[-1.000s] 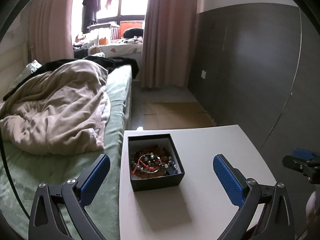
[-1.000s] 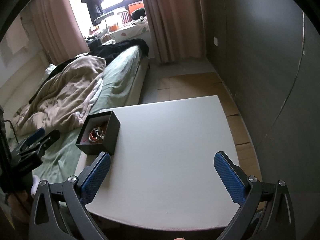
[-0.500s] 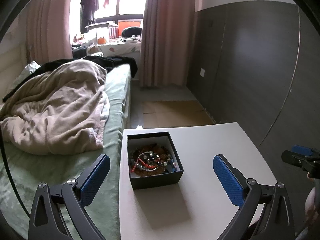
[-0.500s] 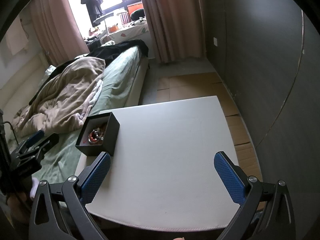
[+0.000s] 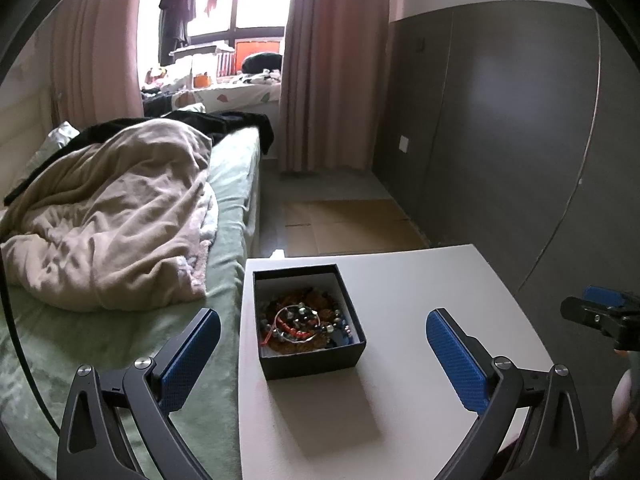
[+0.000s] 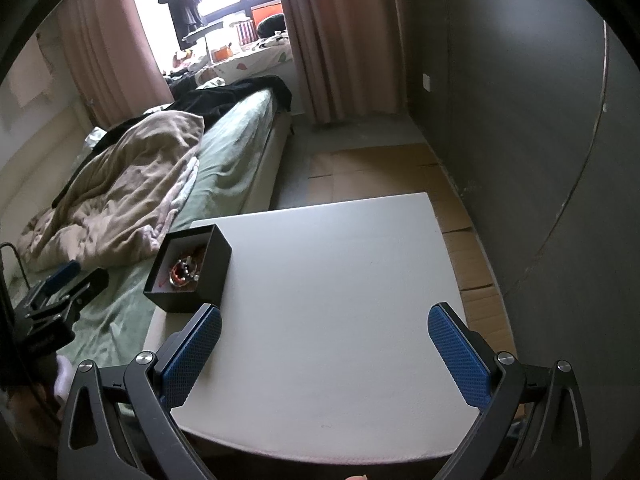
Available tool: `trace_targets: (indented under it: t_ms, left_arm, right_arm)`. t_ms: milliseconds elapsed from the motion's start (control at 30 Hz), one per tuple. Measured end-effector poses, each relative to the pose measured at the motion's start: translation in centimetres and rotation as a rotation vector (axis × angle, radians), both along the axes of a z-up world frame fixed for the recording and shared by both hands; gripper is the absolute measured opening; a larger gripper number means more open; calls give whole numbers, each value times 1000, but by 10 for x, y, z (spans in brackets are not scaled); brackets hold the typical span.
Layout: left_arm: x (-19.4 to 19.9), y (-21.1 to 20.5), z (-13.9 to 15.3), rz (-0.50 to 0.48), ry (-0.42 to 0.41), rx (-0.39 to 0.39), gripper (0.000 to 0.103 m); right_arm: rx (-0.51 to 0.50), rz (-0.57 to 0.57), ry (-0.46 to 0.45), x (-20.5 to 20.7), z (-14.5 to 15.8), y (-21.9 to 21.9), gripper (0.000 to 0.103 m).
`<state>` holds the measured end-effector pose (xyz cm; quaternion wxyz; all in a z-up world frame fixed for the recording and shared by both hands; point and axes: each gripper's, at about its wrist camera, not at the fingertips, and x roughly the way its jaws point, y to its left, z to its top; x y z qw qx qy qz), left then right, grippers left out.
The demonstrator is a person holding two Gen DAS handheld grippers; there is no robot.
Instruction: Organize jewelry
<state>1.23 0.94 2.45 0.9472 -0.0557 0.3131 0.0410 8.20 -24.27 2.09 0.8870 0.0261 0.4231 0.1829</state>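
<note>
Several beaded bracelets [image 5: 301, 324] are lying tangled inside an open black box [image 5: 310, 360], sitting at the surface's [image 6: 340, 300] left edge beside the bed [image 5: 228, 184]. Both the left gripper [image 5: 320, 354] and right gripper [image 6: 324, 354] are hovering wide open and empty, having scarcely shifted over the last second; sorting could equally be pending or complete.

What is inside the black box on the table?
The black box holds a tangled pile of beaded bracelets, red, amber and silvery. Whatever lies beneath the pile is covered, and the near wall hides the front of the floor.
</note>
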Motion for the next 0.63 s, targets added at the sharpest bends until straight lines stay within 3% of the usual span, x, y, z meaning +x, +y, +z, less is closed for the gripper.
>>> trace_targets:
  t_ms: [633]
  left_arm:
    - [-1, -7, 0, -17, 4, 10, 102]
  right_arm:
    - [8, -20, 6, -1, 0, -7, 103]
